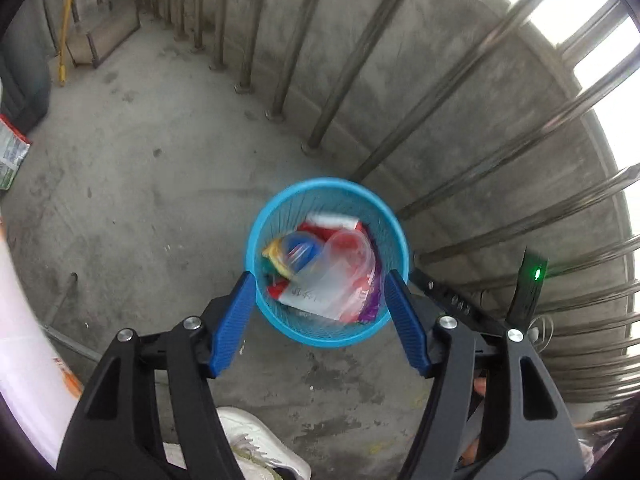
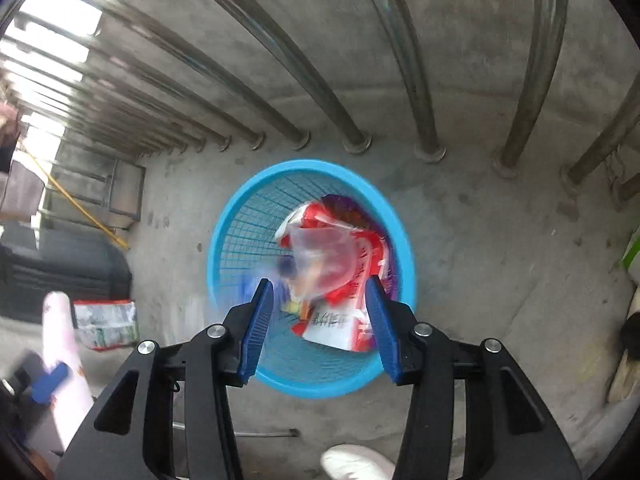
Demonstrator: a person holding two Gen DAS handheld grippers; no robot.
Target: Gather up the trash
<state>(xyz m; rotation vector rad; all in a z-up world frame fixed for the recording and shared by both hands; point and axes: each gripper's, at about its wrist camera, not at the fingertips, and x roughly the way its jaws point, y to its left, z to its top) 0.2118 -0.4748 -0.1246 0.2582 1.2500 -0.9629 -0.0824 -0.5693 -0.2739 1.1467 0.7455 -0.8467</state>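
Observation:
A blue mesh trash basket [image 1: 276, 204] stands on the concrete floor by a metal railing. It also shows in the right wrist view [image 2: 240, 224]. It holds a clear plastic cup [image 1: 348, 250], red and white wrappers [image 2: 340, 320], a purple wrapper and a blue lid. My left gripper [image 1: 320, 280] hovers above the basket, open and empty. My right gripper [image 2: 320, 286] hovers above the basket too, open and empty. A red and green packet [image 2: 106, 324] lies on the floor to the left; it also shows in the left wrist view [image 1: 12, 152].
Metal railing bars [image 2: 424, 80] rise from a concrete kerb behind the basket. A dark bin [image 2: 68, 264] and a yellow-handled tool [image 1: 66, 28] stand at the left. A white shoe [image 1: 256, 448] is under my left gripper. A thin metal rod [image 2: 260, 434] lies on the floor.

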